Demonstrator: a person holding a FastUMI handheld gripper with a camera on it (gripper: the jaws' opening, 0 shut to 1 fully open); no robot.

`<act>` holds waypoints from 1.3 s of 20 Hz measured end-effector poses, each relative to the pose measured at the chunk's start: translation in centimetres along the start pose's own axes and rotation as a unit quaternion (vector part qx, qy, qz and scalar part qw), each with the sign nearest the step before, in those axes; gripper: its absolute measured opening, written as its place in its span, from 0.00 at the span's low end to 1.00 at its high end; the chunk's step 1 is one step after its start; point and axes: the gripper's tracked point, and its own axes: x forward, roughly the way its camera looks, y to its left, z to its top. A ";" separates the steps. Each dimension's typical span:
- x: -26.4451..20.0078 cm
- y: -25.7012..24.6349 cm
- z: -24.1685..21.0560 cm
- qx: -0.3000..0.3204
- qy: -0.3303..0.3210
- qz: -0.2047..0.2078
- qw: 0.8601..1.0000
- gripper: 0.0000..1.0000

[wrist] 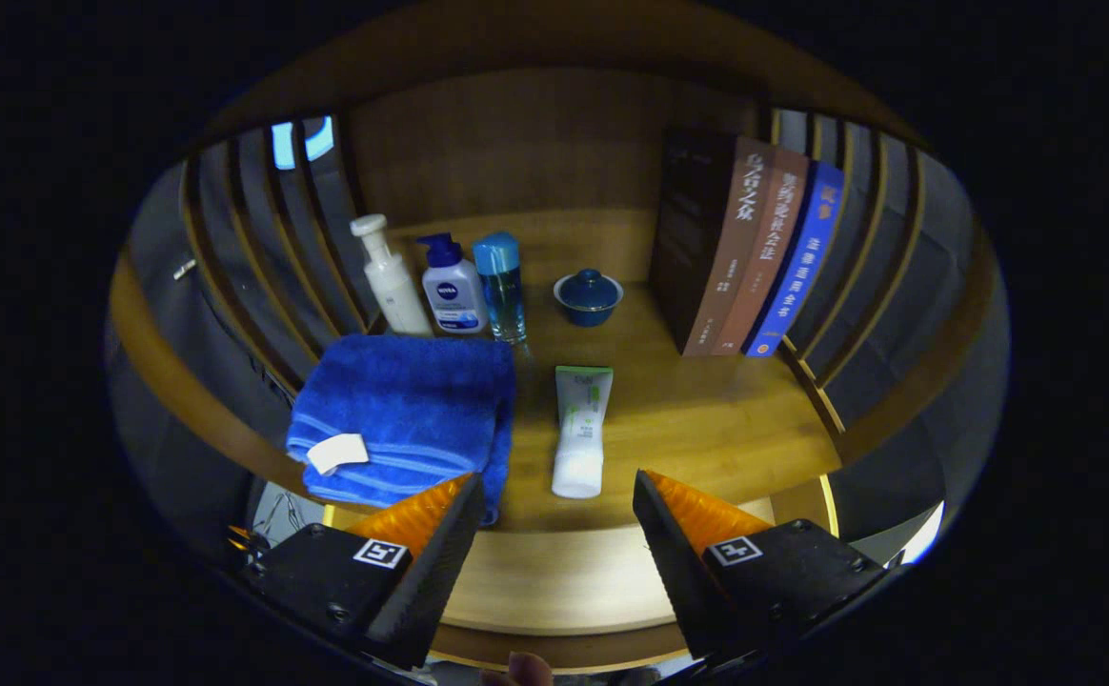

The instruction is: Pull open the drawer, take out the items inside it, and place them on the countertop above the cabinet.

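Note:
My gripper is open with nothing between its fingers, hovering at the front edge of the wooden countertop. Just ahead of the gap lies a white tube with a green cap end, flat on the countertop. A folded blue towel lies ahead of the left finger, its front edge overhanging the counter edge. The drawer is hidden below the fingers.
At the back left stand a white pump bottle, a white-and-blue pump bottle and a clear blue bottle. A small blue lidded bowl sits mid-back. Three books stand at the right. Slatted side walls flank the counter.

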 end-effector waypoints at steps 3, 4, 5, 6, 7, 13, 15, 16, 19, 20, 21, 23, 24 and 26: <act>-4.7 -0.5 -1.2 -0.015 -0.055 -0.017 0.998 0.98; -6.1 -0.8 -1.5 -0.023 -0.075 -0.023 0.997 0.99; -7.6 -0.9 -1.9 -0.029 -0.095 -0.027 0.995 0.99; -8.9 -1.0 -2.2 -0.035 -0.115 -0.031 0.992 0.98; -10.3 -1.1 -2.5 -0.040 -0.137 -0.030 0.989 0.99; -15.6 -2.0 -5.8 -0.016 -0.228 -0.004 0.974 0.98; -16.5 -3.3 -7.5 0.001 -0.248 -0.009 0.969 0.98; -16.9 -3.6 -8.5 0.009 -0.256 -0.005 0.967 0.98; -17.3 -4.7 -12.3 0.003 -0.275 0.005 0.961 0.98; -17.2 -4.9 -13.3 -0.002 -0.287 0.008 0.958 0.98; -17.0 -5.2 -14.5 -0.004 -0.293 0.008 0.956 0.98; -16.2 -5.8 -17.1 -0.007 -0.298 0.003 0.955 0.98; -15.9 -5.8 -18.2 -0.004 -0.300 0.005 0.954 0.98; -15.1 -5.7 -19.9 0.006 -0.309 0.010 0.951 0.98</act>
